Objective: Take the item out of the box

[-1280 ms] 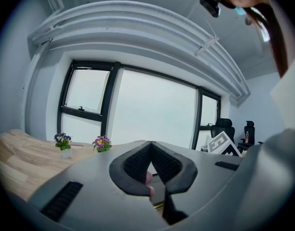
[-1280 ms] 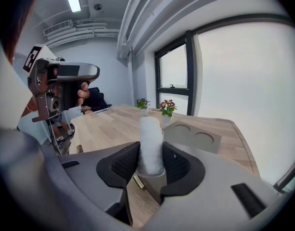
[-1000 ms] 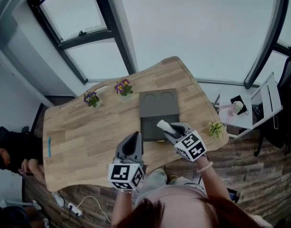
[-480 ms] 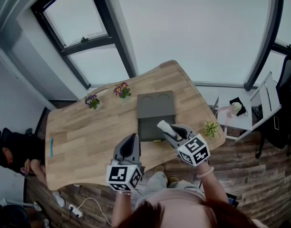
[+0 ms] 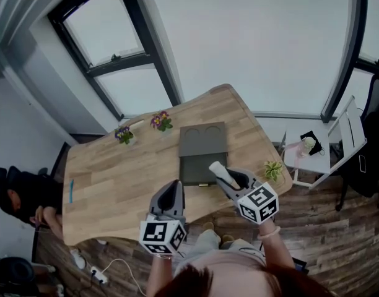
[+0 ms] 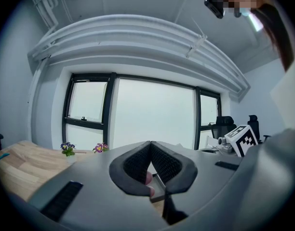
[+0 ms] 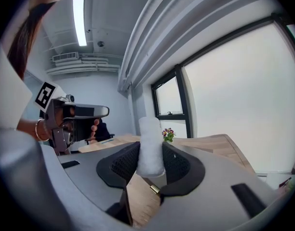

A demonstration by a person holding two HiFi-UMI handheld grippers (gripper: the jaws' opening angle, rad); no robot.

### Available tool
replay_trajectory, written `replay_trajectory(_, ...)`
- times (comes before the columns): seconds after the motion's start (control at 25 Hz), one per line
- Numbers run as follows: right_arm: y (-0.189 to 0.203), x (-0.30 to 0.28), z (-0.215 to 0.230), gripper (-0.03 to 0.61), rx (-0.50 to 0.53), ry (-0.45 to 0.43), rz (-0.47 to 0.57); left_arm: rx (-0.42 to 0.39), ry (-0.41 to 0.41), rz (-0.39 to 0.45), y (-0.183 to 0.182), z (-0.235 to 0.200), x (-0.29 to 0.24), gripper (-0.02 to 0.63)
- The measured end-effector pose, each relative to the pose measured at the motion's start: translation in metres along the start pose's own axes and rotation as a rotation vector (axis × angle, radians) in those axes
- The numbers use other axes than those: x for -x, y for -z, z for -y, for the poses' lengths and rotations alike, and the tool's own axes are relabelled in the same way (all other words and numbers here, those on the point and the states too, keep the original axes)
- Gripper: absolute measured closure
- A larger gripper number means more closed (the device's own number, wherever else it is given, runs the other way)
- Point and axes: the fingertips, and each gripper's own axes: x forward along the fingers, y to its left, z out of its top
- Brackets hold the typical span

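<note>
**White roll in my right tongs, left tongs closed and bare**

My right tongs (image 7: 150, 166) grip a white roll (image 7: 150, 146) between their pads. The roll stands up well past the jaw tips. My left tongs (image 6: 151, 146) have their tips pressed together with nothing pinched. In the head view the right tongs (image 5: 225, 177) sit at about 2 o'clock from the left tongs (image 5: 171, 192). There the roll (image 5: 215, 167) overlaps the near right corner of the open dark grey box (image 5: 204, 142). The box lies on the wooden table (image 5: 115, 178) at 12 o'clock from me, its lid folded back. Two flower pots (image 5: 160, 122) stand near the far edge at 11 o'clock. A small green plant (image 5: 273, 169) sits at 3 o'clock, and a blue pen (image 5: 70, 191) lies at 9 o'clock.
</note>
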Motion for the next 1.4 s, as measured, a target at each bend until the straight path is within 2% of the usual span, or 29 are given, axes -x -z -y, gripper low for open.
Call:
replay_trajectory(0.6, -0.020, 0.018, -0.003, 0.446, 0.003, 0.051, 0.075, -0.014, 0.036, 0.010, -0.006, 0.000, 0.001, 0.614)
replay_trajectory(1.16, -0.024, 0.027, -0.052, 0.446, 0.058, 0.105, 0.066, 0.004, 0.096, 0.017, -0.002, -0.009, 0.036, 0.614)
replay_trajectory(1.4, -0.025, 0.033, -0.073, 0.446, 0.116, 0.141, 0.052, 0.013, 0.105, 0.006, 0.002, -0.015, 0.056, 0.614)
